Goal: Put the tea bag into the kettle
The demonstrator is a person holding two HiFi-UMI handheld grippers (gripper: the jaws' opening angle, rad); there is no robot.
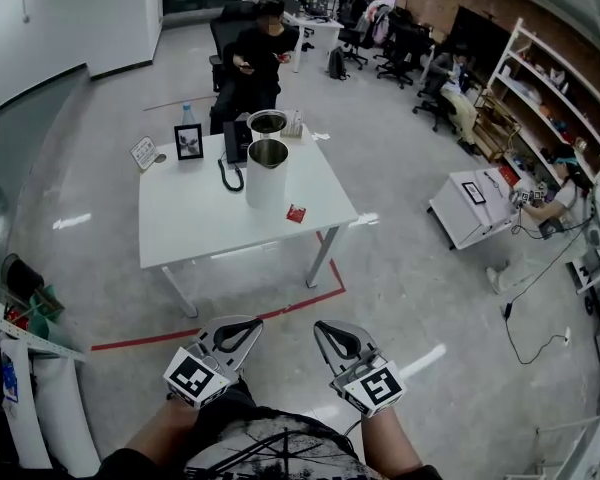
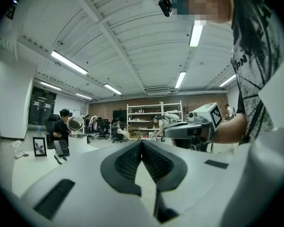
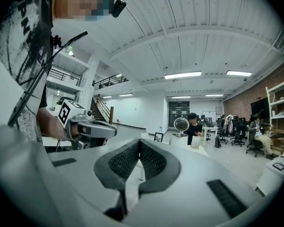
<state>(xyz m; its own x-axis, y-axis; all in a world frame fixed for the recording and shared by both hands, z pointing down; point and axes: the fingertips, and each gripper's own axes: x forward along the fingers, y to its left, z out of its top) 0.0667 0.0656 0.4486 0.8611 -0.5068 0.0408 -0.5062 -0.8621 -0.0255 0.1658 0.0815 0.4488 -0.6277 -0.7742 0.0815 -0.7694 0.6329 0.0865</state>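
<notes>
Left gripper (image 1: 251, 322) and right gripper (image 1: 319, 325), jaws together and empty, well apart from worktop (image 1: 195, 223) with kettle (image 1: 267, 174) and nearby tea bag (image 1: 296, 213).

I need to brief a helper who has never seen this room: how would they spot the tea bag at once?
Find the white table on the grey floor. Near its middle stands a tall white kettle, lid up. Just right of the kettle in the head view, the tea bag lies flat on the tabletop, the only small red thing there.
</notes>
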